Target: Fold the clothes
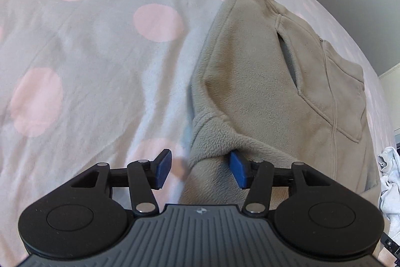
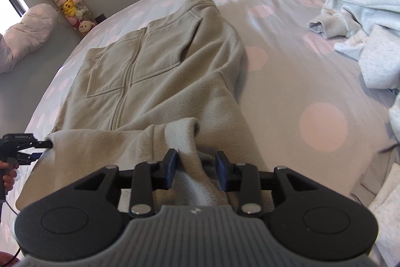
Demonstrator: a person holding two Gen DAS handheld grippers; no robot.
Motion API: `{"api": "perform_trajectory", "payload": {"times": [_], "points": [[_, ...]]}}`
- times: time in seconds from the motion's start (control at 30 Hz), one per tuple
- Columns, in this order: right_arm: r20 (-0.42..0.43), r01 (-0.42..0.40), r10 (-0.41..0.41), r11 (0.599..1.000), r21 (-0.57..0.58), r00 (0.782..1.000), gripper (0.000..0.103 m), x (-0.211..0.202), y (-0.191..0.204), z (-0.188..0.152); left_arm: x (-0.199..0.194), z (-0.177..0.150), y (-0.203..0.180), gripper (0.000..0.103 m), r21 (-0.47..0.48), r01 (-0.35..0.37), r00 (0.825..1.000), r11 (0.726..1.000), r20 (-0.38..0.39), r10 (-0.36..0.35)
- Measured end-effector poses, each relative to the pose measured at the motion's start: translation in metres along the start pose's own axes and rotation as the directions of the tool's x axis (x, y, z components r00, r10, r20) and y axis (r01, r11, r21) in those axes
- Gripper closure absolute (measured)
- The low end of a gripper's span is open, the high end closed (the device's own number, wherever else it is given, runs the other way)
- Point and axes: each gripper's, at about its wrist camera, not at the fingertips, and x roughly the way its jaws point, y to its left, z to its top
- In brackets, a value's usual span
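So there's a beige fleece jacket (image 2: 160,81) lying zipper side up on the bed (image 2: 322,126), which has a grey cover w/ pink dots. The jacket is partly folded already: one side is turned in over the front, so it looks narrow. Collar end points away from both cams, and the hem end is bunched up nearest the grippers.

Left gripper (image 1: 201,170): jaws apart, not clamped. A thick fold of the jacket's near edge sits between the blue pads (image 1: 163,170), up against the right-hand pad, w/ a clear gap to the other one. So released, imo.

Right gripper (image 2: 196,170): also spread, no squeeze. A ridge of fleece runs up between its pads, brushing the left-hand pad, w/ space on the other side. Released too, cloth just lying there.

From the right cam you can see the left gripper at the jacket's near left corner, w/ a hand (image 2: 8,175) on its handle.

Other stuff relative to the jacket: a pile of light grey clothes (image 2: 362,24) well off to its right on the bed, a pink dotted pillow (image 2: 30,29) off to the left, and a clear tube of plush toys (image 2: 67,1) standing against the wall beyond the jacket's left side, panda on top.
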Motion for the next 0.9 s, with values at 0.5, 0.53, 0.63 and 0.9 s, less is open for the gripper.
{"api": "perform_trajectory", "payload": {"times": [0.5, 0.53, 0.63, 0.9], "points": [[0.084, -0.019, 0.044, 0.963, -0.271, 0.995, 0.046, -0.056, 0.047, -0.033, -0.11, -0.125, -0.104, 0.054, 0.456, 0.047, 0.989, 0.889, 0.105, -0.106], [0.084, -0.031, 0.06, 0.949, -0.313, 0.995, 0.046, -0.06, 0.055, -0.036, -0.114, -0.138, -0.114, 0.054, 0.511, 0.032, 0.988, 0.859, 0.113, -0.103], [0.071, -0.071, 0.108, 0.915, -0.397, 0.992, 0.048, -0.062, 0.08, -0.048, -0.114, -0.173, -0.142, 0.054, 0.625, -0.053, 0.985, 0.779, 0.161, -0.062], [0.014, -0.093, 0.117, 0.849, -0.52, 0.993, 0.061, -0.029, 0.132, -0.081, -0.087, -0.224, -0.154, 0.055, 0.662, -0.084, 0.988, 0.744, 0.155, -0.026]]}}
